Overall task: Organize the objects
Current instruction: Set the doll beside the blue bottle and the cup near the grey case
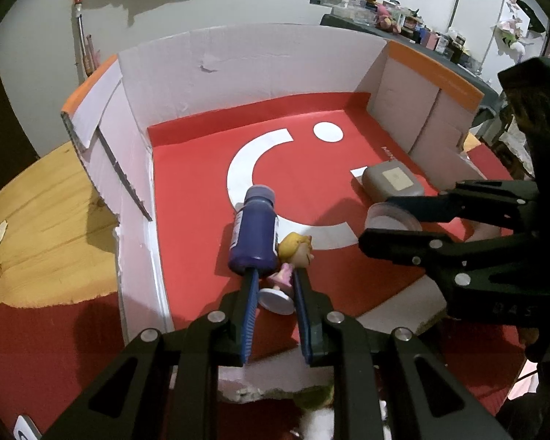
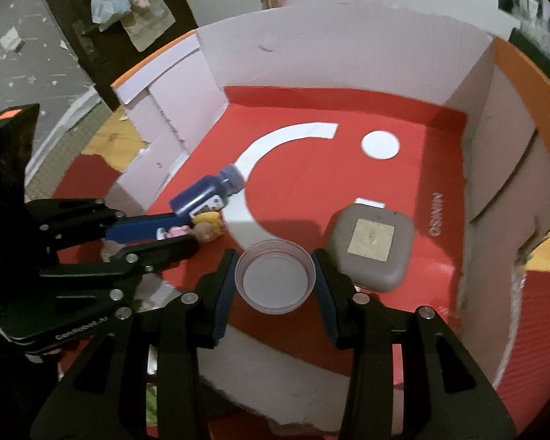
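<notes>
Objects to sort sit in and over an open cardboard box (image 1: 209, 62) with a red floor and a white arc printed on it. Largest of them is a grey case (image 2: 372, 245), lying flat on the box floor near the right wall. Next is a dark blue bottle (image 1: 253, 231), on its side toward the left wall. A clear round lid or shallow cup (image 2: 275, 280) is pinched across its rim by the right gripper (image 2: 275, 286), just beside the case. Smallest is a blonde doll (image 1: 293, 256) in pink on a white base, pinched at the body by the left gripper (image 1: 273, 289), its head touching the bottle.

Both pieces look to be at the placing step, low over the box floor. The next move probably calls for setting each one down clear of its neighbour, then spreading the jaws without knocking the bottle or the case.

Under the box is a wooden table (image 1: 36, 220) partly covered with red mat (image 1: 47, 348). Behind it is a white wall, and to the right a crowded shelf of small goods, too small to tell apart.
</notes>
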